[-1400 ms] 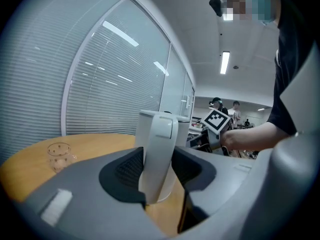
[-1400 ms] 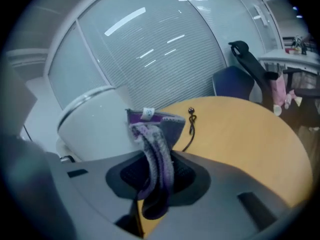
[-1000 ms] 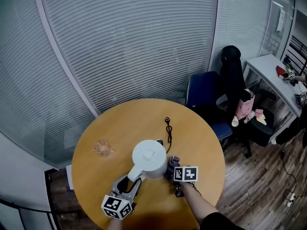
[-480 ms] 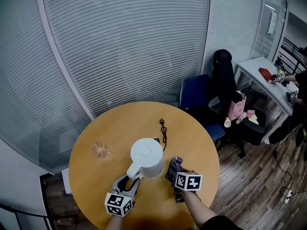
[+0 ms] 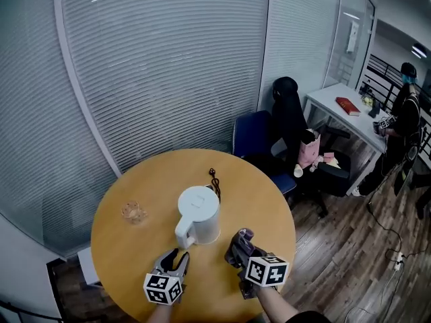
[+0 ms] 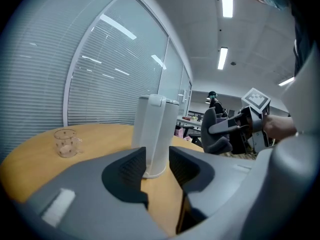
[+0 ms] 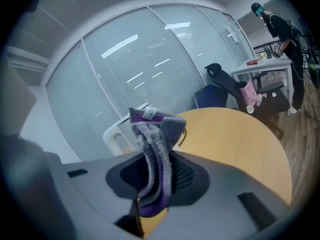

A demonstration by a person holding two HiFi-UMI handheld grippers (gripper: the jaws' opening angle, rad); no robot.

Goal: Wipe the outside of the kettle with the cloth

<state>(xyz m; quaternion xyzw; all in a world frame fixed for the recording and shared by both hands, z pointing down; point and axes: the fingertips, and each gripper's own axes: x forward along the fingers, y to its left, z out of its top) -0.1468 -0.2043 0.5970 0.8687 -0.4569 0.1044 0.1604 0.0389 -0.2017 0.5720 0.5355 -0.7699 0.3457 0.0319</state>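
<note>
The white kettle [image 5: 199, 210] stands upright near the middle of the round wooden table [image 5: 262, 200], its handle toward me. My left gripper [image 5: 180, 256] sits just short of the handle, open; its jaws have just been closing a little with nothing between them. In the left gripper view the kettle [image 6: 157, 134] rises ahead of the left gripper [image 6: 156, 166]. My right gripper [image 5: 237, 249] hovers to the kettle's right, clear of it, shut on the purple-grey cloth [image 5: 241, 241]. In the right gripper view the cloth [image 7: 155, 154] stands bunched in the right gripper [image 7: 156, 176], with the kettle [image 7: 120, 131] behind.
A small glass cup [image 5: 133, 212] stands at the table's left. A black cord [image 5: 215, 179] lies behind the kettle. A blue chair [image 5: 252, 136] and a black chair [image 5: 291, 116] stand beyond the table, by a white desk [image 5: 340, 110]. A person [image 5: 404, 116] stands far right.
My left gripper has let go of the kettle's handle and drawn back toward the near edge. The right gripper has lifted the cloth away from the kettle's side.
</note>
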